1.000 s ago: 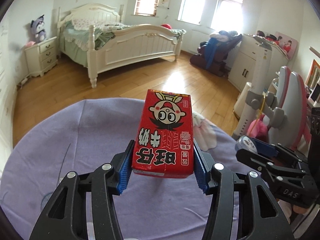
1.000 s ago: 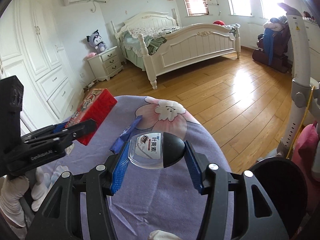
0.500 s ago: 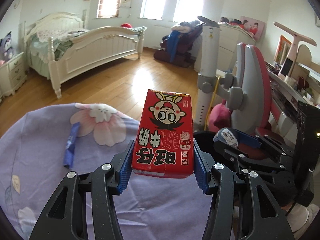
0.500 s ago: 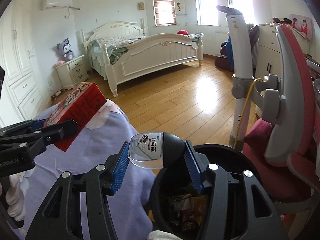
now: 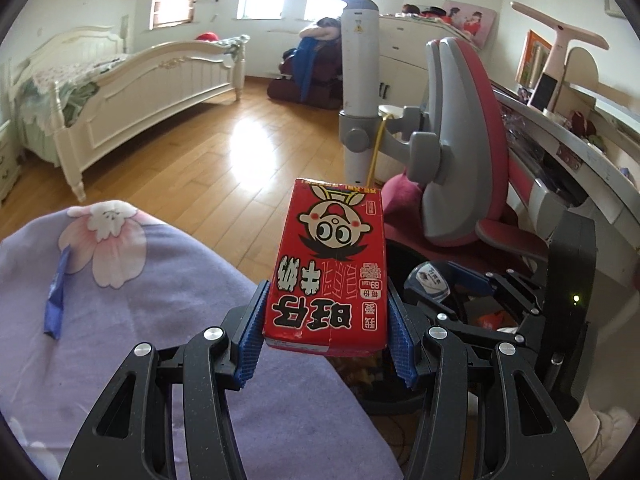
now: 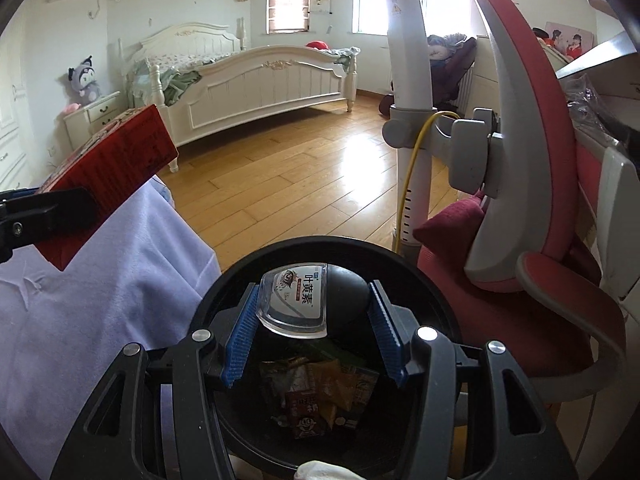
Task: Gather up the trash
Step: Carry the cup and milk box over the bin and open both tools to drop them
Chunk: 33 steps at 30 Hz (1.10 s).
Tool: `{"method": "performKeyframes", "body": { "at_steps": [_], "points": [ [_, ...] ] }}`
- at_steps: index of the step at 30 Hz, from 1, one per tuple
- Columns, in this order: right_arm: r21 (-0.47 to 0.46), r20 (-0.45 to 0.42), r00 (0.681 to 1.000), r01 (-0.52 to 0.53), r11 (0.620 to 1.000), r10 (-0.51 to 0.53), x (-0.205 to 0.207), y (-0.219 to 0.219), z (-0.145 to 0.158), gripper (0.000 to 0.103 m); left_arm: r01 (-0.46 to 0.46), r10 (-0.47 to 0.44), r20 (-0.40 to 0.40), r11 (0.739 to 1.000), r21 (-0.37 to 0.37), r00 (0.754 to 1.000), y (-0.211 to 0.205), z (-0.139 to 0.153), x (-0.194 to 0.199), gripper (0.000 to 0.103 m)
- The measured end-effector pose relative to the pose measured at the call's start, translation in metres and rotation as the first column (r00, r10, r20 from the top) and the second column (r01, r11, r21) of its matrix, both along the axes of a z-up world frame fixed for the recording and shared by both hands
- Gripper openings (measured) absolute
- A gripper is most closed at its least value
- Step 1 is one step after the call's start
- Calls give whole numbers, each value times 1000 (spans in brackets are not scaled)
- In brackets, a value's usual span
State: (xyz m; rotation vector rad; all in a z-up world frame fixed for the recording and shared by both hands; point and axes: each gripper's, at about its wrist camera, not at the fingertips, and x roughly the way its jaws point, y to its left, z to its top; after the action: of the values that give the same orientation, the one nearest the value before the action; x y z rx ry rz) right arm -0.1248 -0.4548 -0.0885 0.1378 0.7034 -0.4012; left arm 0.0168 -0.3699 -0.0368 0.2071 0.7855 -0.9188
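Where the lilac cloth [image 5: 168, 320] with its pink flower print covers the near surface, one blue wrapper [image 5: 56, 300] lies flat on it toward the left, and beyond the cloth's edge the room opens onto a shiny wooden floor [image 6: 280, 176] with a white bed [image 6: 256, 76] at the far wall and two bright windows behind it. To the right stand a grey and red chair [image 5: 460, 140] and a cluttered desk [image 5: 568, 148]; a purple plush toy [image 6: 82, 80] sits on the white nightstand [image 6: 94, 114] far left. Just beside the cloth, low and near, is one black trash bin [image 6: 424, 280], with several crumpled snack wrappers [image 6: 320, 396] in its bottom. Two pieces of trash are held up: the left gripper [image 5: 326, 344] is clamped on one red milk carton [image 5: 330, 264], blue pads pressing both its sides, carton pointing away over the cloth's right edge toward the bin. The right gripper [image 6: 314, 336] is clamped on one small clear bottle [image 6: 304, 304] with a white label and dark cap, lying crosswise between the pads, directly above the bin's open mouth. From the right wrist view the left gripper and its carton [image 6: 108, 176] reach in from the left, tilted upward above the cloth [image 6: 100, 300]. From the left wrist view the right gripper [image 5: 452, 292] sits low on the right over the bin.
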Motion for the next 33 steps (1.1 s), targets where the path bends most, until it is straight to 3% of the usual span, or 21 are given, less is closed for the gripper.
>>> {"method": "performKeyframes", "body": {
  "at_steps": [25,26,27,29,33],
  "points": [
    [0,-65,997,52,999,-52,-18,-16,-18,55,82,-80,-42,996,42,996,-33,-15,-18,54],
    [-2,-66,996,54,999,-54,-19,-16,-18,56,81,-80,-37,996,45,996,-34,-15,-19,55],
    [-5,-71,996,57,998,-57,-20,-16,-18,65,83,-81,-32,995,48,996,-34,-14,-20,56],
    [-3,-74,996,58,998,-59,-21,-18,-19,79,77,-77,-12,996,54,997,-34,-13,-22,68],
    [-10,-81,995,59,998,-60,-24,-14,-17,79,68,-68,9,997,29,998,-25,-5,-23,77]
  ]
}}
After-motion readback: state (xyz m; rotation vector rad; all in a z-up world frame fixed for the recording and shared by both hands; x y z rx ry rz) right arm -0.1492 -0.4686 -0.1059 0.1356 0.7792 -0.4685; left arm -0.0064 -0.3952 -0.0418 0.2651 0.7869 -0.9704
